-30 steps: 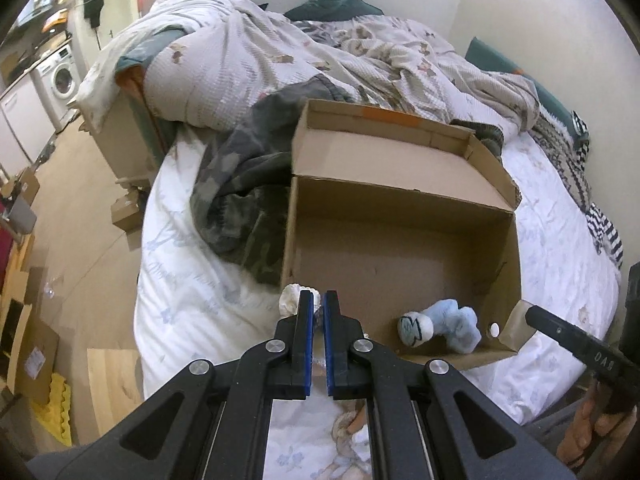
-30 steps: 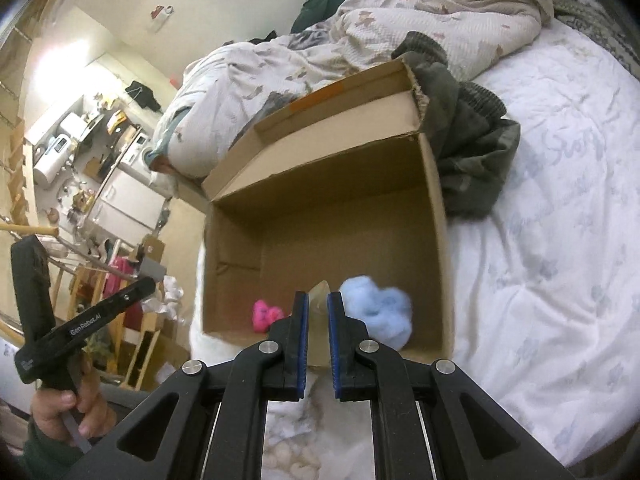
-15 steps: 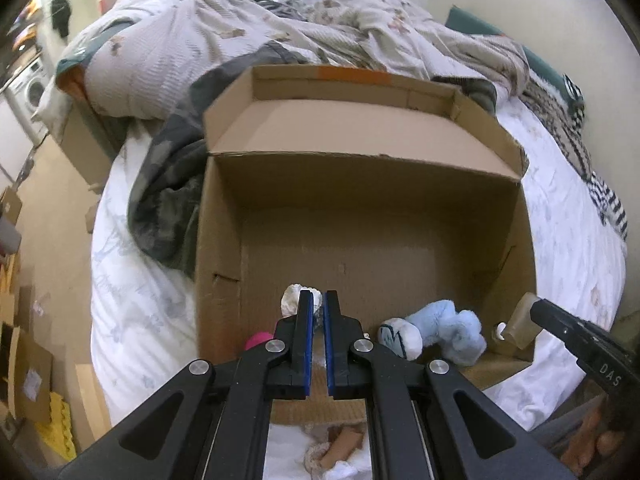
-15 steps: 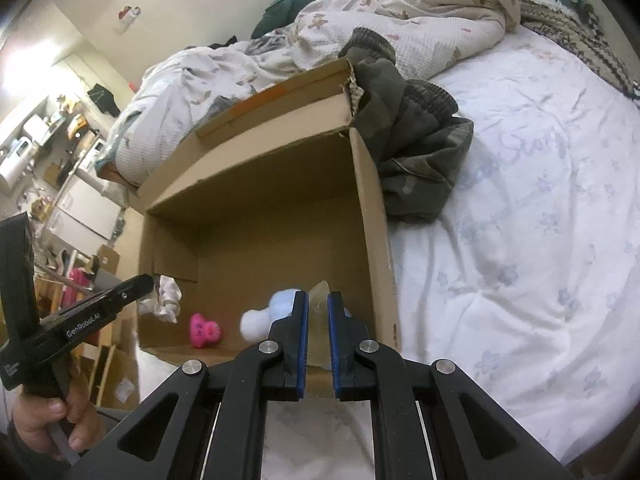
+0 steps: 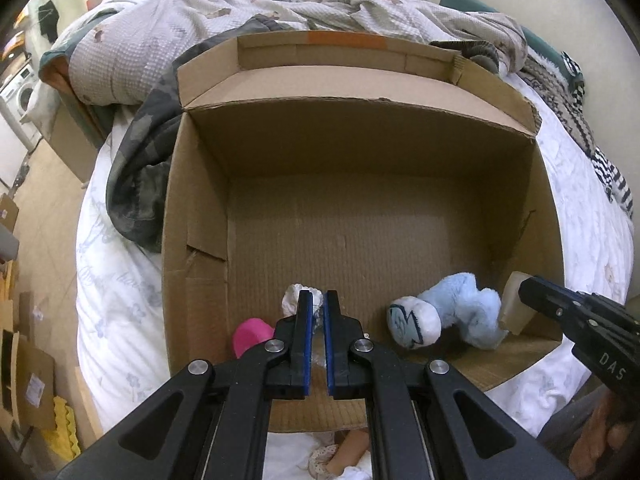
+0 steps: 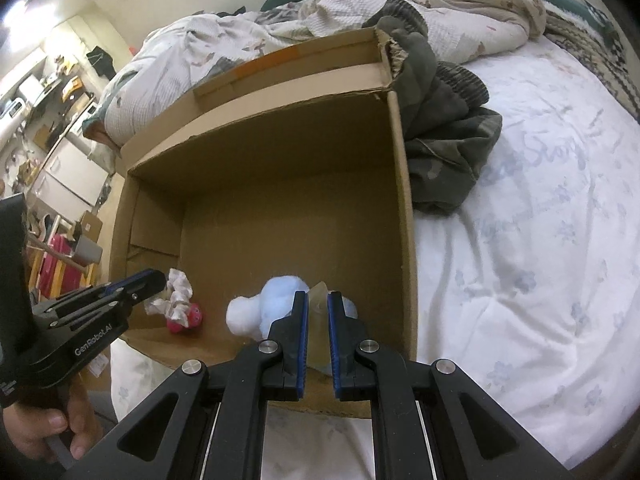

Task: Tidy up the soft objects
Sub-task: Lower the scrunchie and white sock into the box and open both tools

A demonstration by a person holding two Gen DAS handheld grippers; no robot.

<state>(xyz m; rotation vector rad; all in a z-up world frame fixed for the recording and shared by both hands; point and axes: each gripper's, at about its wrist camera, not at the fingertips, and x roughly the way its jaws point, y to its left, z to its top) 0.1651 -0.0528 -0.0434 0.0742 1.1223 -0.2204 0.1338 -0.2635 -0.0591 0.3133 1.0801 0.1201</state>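
Observation:
An open cardboard box [image 5: 376,140] [image 6: 404,184] lies on the bed. Inside it lie a light blue plush toy [image 5: 452,316] [image 6: 276,304] and a pink soft toy [image 5: 250,334] [image 6: 190,318]. My left gripper [image 5: 315,300] [image 6: 154,280] is shut on a crumpled white soft item [image 5: 292,298] [image 6: 176,294], held over the box's near left part above the pink toy. My right gripper [image 6: 318,300] [image 5: 524,292] is shut on a beige sponge-like block [image 6: 318,320] [image 5: 514,304], held inside the box's near right corner beside the blue plush.
A dark camouflage garment [image 5: 136,184] [image 6: 440,140] lies against the box's sides. A rumpled patterned duvet [image 5: 240,20] fills the far bed. The white sheet [image 6: 540,240] spreads to the right. A doll [image 5: 344,448] lies just in front of the box.
Both grippers have moved forward over the box's near edge and into it, each still holding its item. The box now fills both views.

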